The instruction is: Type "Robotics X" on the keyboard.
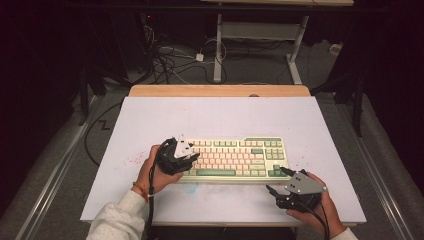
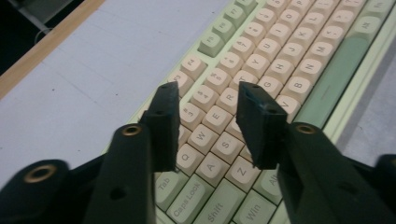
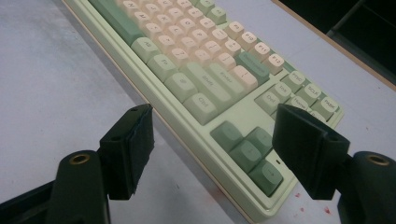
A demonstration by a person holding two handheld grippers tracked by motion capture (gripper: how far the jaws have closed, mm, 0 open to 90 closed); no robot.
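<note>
Keyboard (image 1: 235, 157) lies flat on the worktop (image 1: 150, 120), long axis running left-right across the person's front, near the front edge.

Left gripper (image 1: 176, 156) is the one in play: it sits over the keyboard's left end, pointing down along the key rows. In the left gripper view its fingers (image 2: 164, 122) stand apart, nothing clamped between them, with the Q/W/E/A/S block of keys (image 2: 210, 135) showing in the gap below. Can't say for sure from this angle whether the tips touch the keycaps or just hover above; I'd guess a slight hover.

Right gripper (image 1: 285, 189) is off the keyboard's near right corner, beside the arrow-key cluster (image 3: 250, 147), on the person's side of it. Its fingers (image 3: 128, 147) are spread wide and empty; one is over bare worktop, the other over the corner by the arrow keys, so the keyboard edge runs diagonally between them.

So the key relation: target keys lie straight under and ahead of the left fingers, and the left hand is clearly nearer. The right looks placed to steady the corner.
</note>
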